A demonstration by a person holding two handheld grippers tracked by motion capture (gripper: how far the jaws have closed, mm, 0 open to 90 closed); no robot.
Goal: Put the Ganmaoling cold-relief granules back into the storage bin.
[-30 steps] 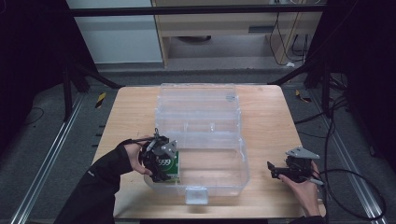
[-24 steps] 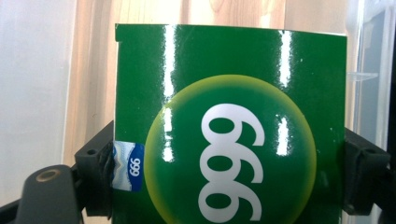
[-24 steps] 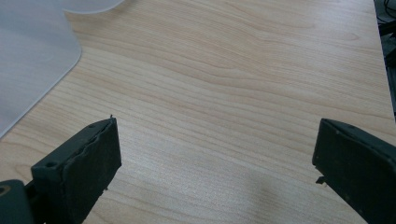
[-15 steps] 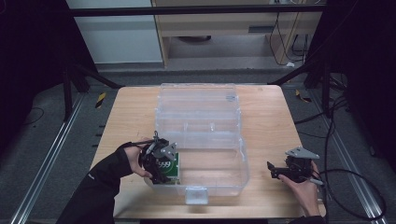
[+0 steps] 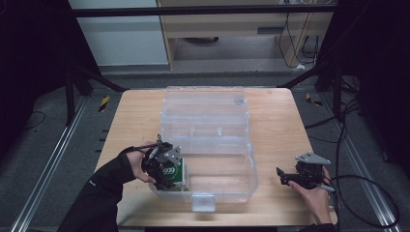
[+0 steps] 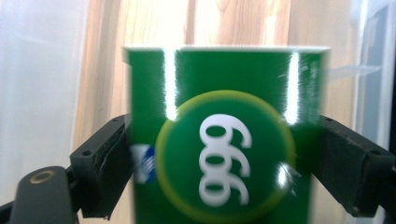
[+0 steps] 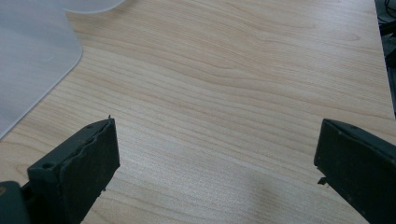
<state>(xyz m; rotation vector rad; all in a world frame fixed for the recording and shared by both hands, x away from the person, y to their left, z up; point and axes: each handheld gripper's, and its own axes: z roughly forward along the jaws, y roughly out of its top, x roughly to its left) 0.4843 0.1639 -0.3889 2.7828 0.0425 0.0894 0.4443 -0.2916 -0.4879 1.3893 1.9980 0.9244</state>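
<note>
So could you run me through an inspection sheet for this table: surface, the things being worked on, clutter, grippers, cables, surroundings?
Surface: wooden table, bare around the box.
Job's things: green carton marked 999, standing in the near left corner of the clear plastic box, whose lid lies open at the back.
Clutter: nothing seen.
Grippers: left gripper sits at the carton, one jaw at either side; the jaws have just been opening, and whether the pads press on it cannot be told. Right gripper is open with nothing between its jaws, over bare wood right of the box.
Cables: a black cable loops from the right gripper off the table's edge.
Surroundings: dark floor, metal rails, a cabinet behind.
</note>
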